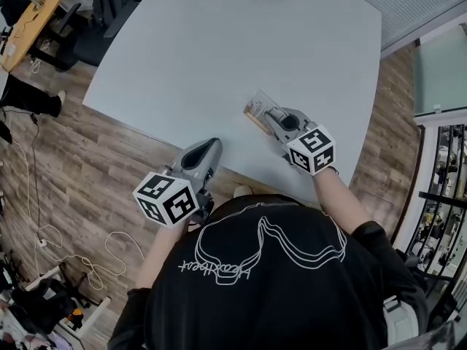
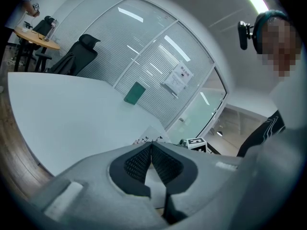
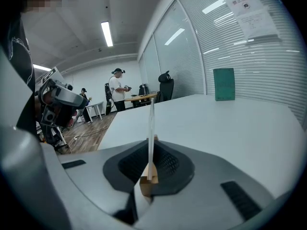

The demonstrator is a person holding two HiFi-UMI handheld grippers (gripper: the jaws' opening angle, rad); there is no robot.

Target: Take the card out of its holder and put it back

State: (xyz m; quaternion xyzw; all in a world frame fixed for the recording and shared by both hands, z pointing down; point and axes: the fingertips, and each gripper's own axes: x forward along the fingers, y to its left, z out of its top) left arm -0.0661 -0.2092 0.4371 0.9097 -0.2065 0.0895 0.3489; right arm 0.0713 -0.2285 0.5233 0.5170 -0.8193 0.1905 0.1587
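My right gripper (image 1: 273,117) is over the white table (image 1: 219,49) near its front right edge, shut on the card (image 1: 264,102). The card is a clear sheet that still sits in its wooden holder (image 1: 255,119). In the right gripper view the card (image 3: 151,128) stands edge-on between the pads, with the wooden holder (image 3: 148,179) at its base. My left gripper (image 1: 211,146) hangs at the table's front edge, shut, with nothing in it. In the left gripper view its pads (image 2: 139,163) meet at the tips, and the card (image 2: 149,137) shows beyond them.
A green book (image 3: 223,84) stands at the far side of the table against the slatted glass wall. A black office chair (image 2: 76,56) is at the table's far left. A wooden desk (image 1: 33,17) and floor cables (image 1: 66,246) lie to the left. A person (image 3: 117,92) stands in the background.
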